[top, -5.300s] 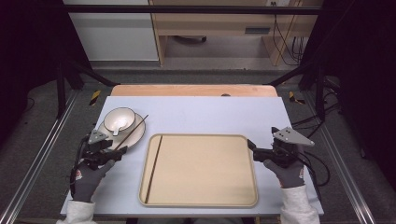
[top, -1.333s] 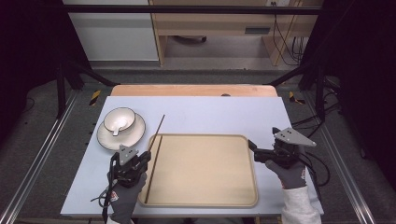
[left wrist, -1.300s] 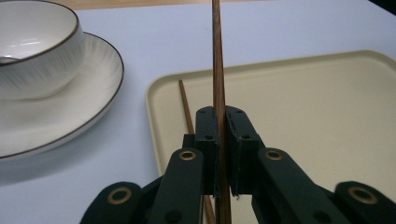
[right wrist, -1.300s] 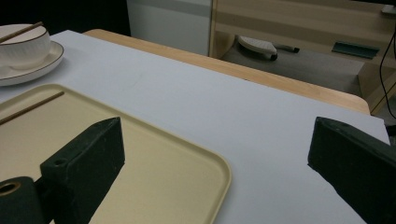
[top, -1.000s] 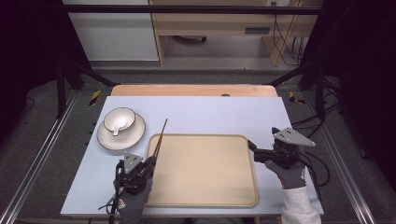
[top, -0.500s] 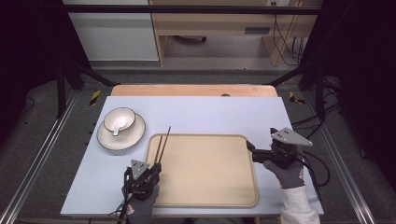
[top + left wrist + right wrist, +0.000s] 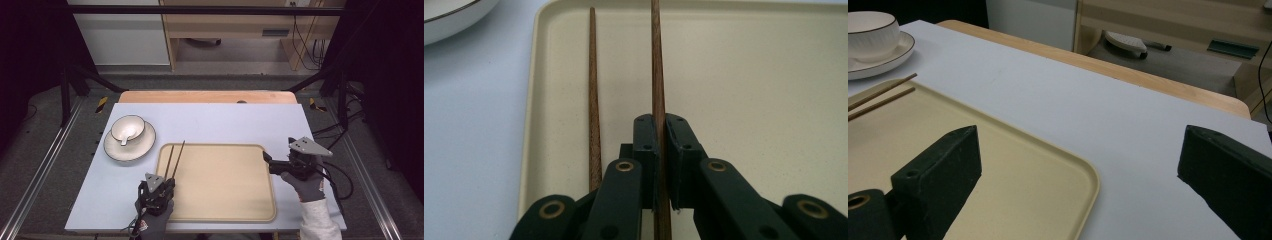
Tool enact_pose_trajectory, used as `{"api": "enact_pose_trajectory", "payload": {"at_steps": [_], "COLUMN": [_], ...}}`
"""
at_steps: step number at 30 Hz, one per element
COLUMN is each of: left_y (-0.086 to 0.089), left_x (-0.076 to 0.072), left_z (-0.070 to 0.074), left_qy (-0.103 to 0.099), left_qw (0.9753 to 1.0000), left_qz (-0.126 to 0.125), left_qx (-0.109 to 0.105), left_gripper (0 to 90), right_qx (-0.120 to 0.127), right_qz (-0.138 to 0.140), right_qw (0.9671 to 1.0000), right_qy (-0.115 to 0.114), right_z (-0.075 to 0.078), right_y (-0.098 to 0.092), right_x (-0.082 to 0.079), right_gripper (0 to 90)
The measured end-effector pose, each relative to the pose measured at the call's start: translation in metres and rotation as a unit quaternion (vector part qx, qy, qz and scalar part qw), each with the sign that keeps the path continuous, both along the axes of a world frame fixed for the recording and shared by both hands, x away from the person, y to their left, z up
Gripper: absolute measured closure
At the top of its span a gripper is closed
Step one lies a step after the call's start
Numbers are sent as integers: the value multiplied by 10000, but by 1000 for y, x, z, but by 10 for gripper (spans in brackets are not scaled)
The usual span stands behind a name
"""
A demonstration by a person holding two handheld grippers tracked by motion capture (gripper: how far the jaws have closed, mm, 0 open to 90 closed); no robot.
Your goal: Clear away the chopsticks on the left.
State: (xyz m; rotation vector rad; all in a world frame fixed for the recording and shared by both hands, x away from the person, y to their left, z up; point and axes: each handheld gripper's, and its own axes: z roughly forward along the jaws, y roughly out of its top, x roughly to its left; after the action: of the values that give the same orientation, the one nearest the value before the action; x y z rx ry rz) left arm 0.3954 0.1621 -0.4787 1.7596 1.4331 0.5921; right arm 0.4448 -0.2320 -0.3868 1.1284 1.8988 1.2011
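Note:
A beige tray (image 7: 225, 210) lies on the pale table mat. Two dark wooden chopsticks lie lengthwise along its left part. My left gripper (image 7: 169, 184) is at the tray's front left, shut on the right chopstick (image 7: 656, 60), whose tip reaches past the far rim. The other chopstick (image 7: 594, 110) rests loose on the tray (image 7: 764, 90) just to its left. My right gripper (image 7: 267, 162) hovers at the tray's right edge, open and holding nothing. In the right gripper view, its jaws stand wide apart over the tray's corner (image 7: 1013, 170).
A white bowl (image 7: 127, 129) sits on a white plate (image 7: 131, 147) left of the tray's far corner. The mat (image 7: 225, 122) runs bare behind the tray to the wooden table edge (image 7: 205, 96). Metal frame rails flank the table.
My left gripper came from beside the plate to the tray's front left, bringing a chopstick with it. Both chopsticks now lie over the tray. The right gripper barely moved.

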Motion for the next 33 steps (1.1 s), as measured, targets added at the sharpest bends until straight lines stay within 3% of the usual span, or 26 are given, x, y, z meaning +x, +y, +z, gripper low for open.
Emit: {"api": "enact_pose_trajectory", "payload": {"at_steps": [13, 28, 33], "left_y": [-5, -6, -4], "left_x": [3, 4, 5], "left_z": [-1, 0, 7], "left_qy": [283, 304, 195], "left_qw": [9993, 9991, 9993], "left_qz": [-5, -99, -250], "left_qx": [249, 281, 181], "left_gripper": [839, 818, 786], "right_qx": [-18, -11, 3], "right_qz": [7, -7, -20], "right_qw": [10000, 10000, 10000], "right_qy": [22, -7, -30], "right_z": [0, 0, 1], "right_y": [1, 0, -2], "right_x": [0, 0, -1], "right_gripper": [40, 39, 39]}}
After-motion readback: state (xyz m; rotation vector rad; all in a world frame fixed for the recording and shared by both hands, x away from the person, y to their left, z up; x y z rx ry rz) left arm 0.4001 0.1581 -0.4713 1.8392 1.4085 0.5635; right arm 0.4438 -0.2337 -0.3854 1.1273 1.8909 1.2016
